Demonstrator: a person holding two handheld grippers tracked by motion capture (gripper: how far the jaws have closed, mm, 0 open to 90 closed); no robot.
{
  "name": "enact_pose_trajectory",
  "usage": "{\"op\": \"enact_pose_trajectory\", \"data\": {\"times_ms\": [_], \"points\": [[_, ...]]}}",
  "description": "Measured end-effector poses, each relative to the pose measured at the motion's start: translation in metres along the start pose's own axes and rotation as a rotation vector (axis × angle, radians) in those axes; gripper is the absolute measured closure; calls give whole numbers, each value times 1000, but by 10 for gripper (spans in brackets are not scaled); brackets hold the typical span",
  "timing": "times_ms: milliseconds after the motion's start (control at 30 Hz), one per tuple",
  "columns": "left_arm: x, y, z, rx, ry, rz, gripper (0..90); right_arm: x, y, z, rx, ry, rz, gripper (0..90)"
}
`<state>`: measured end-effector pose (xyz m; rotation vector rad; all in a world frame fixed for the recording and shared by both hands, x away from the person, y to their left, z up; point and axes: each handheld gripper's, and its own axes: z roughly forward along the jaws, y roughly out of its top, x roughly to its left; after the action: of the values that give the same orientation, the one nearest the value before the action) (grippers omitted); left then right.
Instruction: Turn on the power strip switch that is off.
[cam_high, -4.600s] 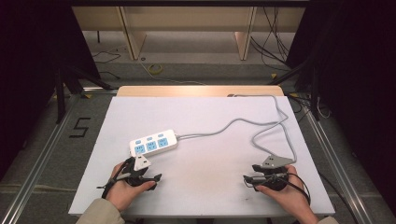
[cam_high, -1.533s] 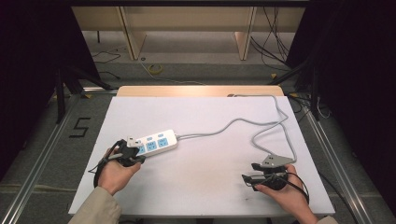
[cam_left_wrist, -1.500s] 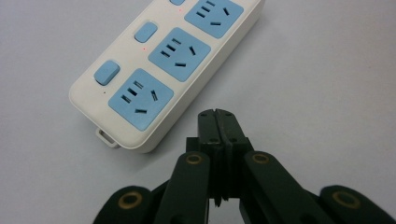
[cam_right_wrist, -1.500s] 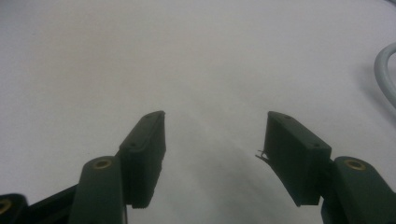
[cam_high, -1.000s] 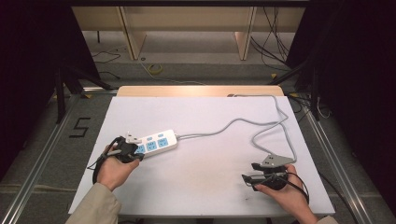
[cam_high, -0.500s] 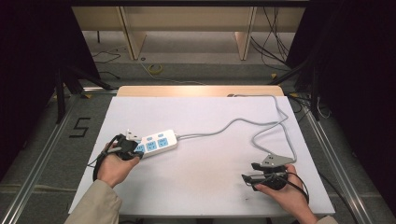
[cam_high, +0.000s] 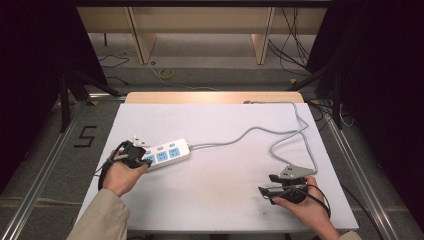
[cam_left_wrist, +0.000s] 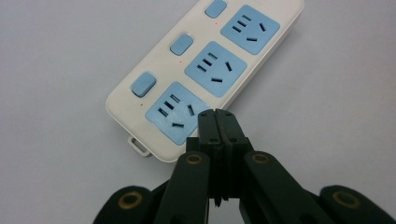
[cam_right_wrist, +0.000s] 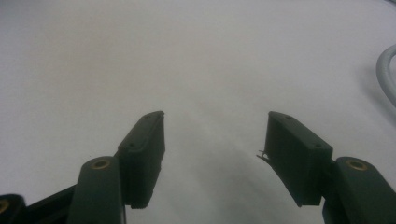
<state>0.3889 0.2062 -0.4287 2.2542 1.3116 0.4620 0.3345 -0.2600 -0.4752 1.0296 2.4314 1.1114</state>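
A white power strip (cam_high: 165, 154) with three blue sockets and blue switches lies on the white table, its grey cord (cam_high: 260, 131) running off to the right. In the left gripper view the strip (cam_left_wrist: 205, 70) sits just ahead of my left gripper (cam_left_wrist: 216, 114), whose jaws are shut together with nothing between them, the tips over the nearest socket's edge. From above, the left gripper (cam_high: 145, 156) rests at the strip's left end. My right gripper (cam_high: 263, 191) lies near the table's front right, open and empty; its view shows the right gripper (cam_right_wrist: 215, 122) over bare table.
The white table (cam_high: 220, 200) has a wooden strip along its far edge. The grey cord loops near the right edge, close behind the right hand. The floor around holds cables and metal rails; a "5" marks the floor at left.
The left hand has crept slightly to the right, bringing its shut gripper closer over the strip's left end. The right hand has stayed where it was.
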Motion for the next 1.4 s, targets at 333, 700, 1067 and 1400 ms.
{"op": "enact_pose_trajectory", "data": {"times_ms": [333, 700, 1067, 1400], "points": [[3, 5, 1, 14, 6, 10, 898, -1, 0, 0, -3, -1, 2, 386], [7, 11, 2, 31, 13, 19, 898, -1, 1, 0, -5, 1, -1, 383], [12, 16, 3, 39, 22, 16, 898, -1, 1, 0, -9, -1, -1, 379], [17, 19, 4, 52, 21, 11, 898, -2, 1, -1, -11, -4, -5, 373]]}}
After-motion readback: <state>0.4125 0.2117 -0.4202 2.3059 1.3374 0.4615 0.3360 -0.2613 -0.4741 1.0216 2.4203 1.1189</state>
